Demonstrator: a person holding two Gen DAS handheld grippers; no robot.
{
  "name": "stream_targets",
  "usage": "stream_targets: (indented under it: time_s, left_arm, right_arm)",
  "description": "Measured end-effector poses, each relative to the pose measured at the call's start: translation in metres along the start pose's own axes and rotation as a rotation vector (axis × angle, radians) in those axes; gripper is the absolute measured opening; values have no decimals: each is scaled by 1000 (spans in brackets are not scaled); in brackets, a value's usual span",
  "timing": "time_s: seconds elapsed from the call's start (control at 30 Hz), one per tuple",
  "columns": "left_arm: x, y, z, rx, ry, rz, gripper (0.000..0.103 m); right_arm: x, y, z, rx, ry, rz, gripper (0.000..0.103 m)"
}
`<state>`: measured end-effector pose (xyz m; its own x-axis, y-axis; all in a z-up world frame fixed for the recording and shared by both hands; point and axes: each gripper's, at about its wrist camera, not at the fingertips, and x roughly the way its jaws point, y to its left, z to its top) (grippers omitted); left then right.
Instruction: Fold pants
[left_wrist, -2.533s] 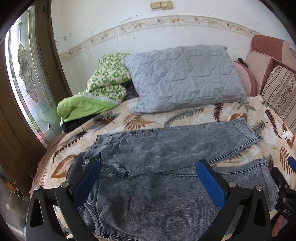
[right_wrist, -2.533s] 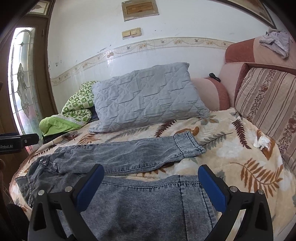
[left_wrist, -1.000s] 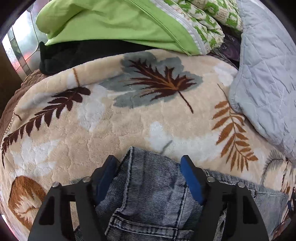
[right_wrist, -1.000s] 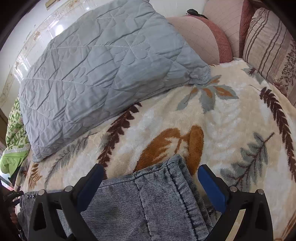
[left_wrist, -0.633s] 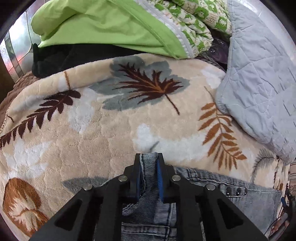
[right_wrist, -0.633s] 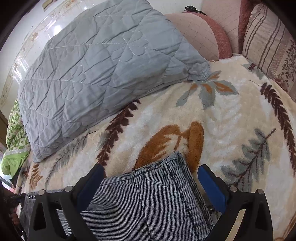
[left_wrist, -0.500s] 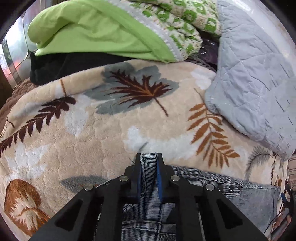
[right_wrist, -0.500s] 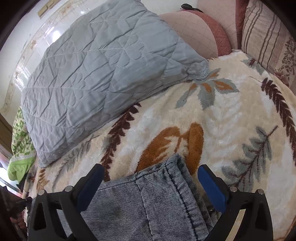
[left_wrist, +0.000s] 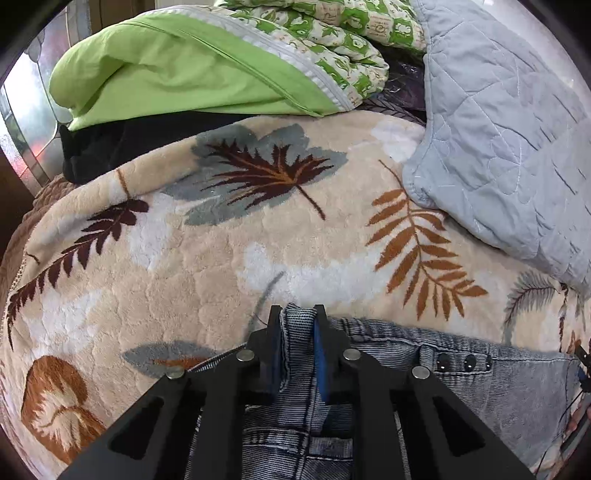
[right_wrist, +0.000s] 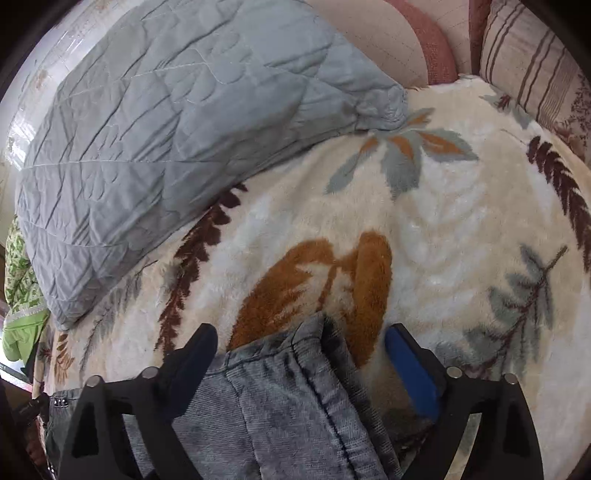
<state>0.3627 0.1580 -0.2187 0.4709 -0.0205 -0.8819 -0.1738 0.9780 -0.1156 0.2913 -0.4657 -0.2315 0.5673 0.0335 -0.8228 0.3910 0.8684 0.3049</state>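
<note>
Grey-blue denim pants lie flat on a leaf-patterned blanket. In the left wrist view my left gripper (left_wrist: 297, 314) is shut on a pinched fold of the waistband (left_wrist: 298, 321); the waistband with its dark snaps (left_wrist: 463, 363) runs off to the right. In the right wrist view my right gripper (right_wrist: 301, 334) straddles the hem end of the far pant leg (right_wrist: 295, 384), its jaws closing with the cuff between them. The left finger rests against the denim edge, and the blue pad (right_wrist: 413, 365) on the right stands clear of the cloth.
A grey quilted pillow (right_wrist: 177, 122) lies just beyond the pants. A green folded blanket (left_wrist: 192, 74) and dark cloth (left_wrist: 110, 144) sit at the far left by a glass door. Pink and striped cushions (right_wrist: 535, 62) line the right. The blanket (right_wrist: 443, 229) stretches between.
My left gripper shut on the waistband fold and lifted it a little. My right gripper's jaws narrowed around the cuff and moved closer to the bed.
</note>
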Motion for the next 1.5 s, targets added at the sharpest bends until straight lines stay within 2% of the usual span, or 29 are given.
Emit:
stream_targets:
  time_s: [0.03,0.07,0.13,0.17,0.2,0.3,0.47,0.63,0.8,0.9,1.07,1.2,1.27,1.4,1.5]
  left_arm:
    - [-1,1,0,-6,-3,-6,14]
    - [-3,2,0,-13,-8,-8,13]
    - [-10,2,0,-15,-28,-7,12]
    - [-15,3,0,-19,-44,-8,12]
    - [-20,3,-1,-23,-57,-9,12]
    - [-42,4,-1,-35,-101,-32,12]
    - [-90,12,-11,-75,-181,-110,11]
    - [-145,19,-37,-105,-254,-184,11]
    - [-199,34,-82,-102,-344,-249,11]
    - [-217,55,-120,-96,-372,-253,11]
    - [-222,90,-170,-31,-324,-166,11]
    - [-208,117,-201,0,-264,-104,11]
    - [-194,127,-212,19,-223,-49,11]
    - [-172,144,-229,0,-150,-45,11]
    - [-172,153,-229,-23,-134,-82,12]
  right_arm:
    - [0,2,1,-15,2,-7,65]
    - [1,5,1,-32,6,-33,60]
    - [1,8,1,-77,11,-104,37]
    - [-1,8,0,-89,7,-117,33]
    - [-4,6,1,-82,5,-104,27]
    - [-19,1,2,-43,-11,-37,18]
    - [-57,11,-8,-52,-34,51,17]
    - [-99,14,-30,-30,-63,96,17]
    - [-156,-10,-68,39,-124,164,17]
    - [-195,-30,-98,71,-169,220,17]
    - [-241,-49,-154,83,-159,272,17]
    - [-257,-61,-198,48,-87,225,17]
    - [-257,-71,-217,49,-43,199,17]
    - [-250,-90,-242,42,44,143,16]
    - [-247,-99,-252,33,87,130,17]
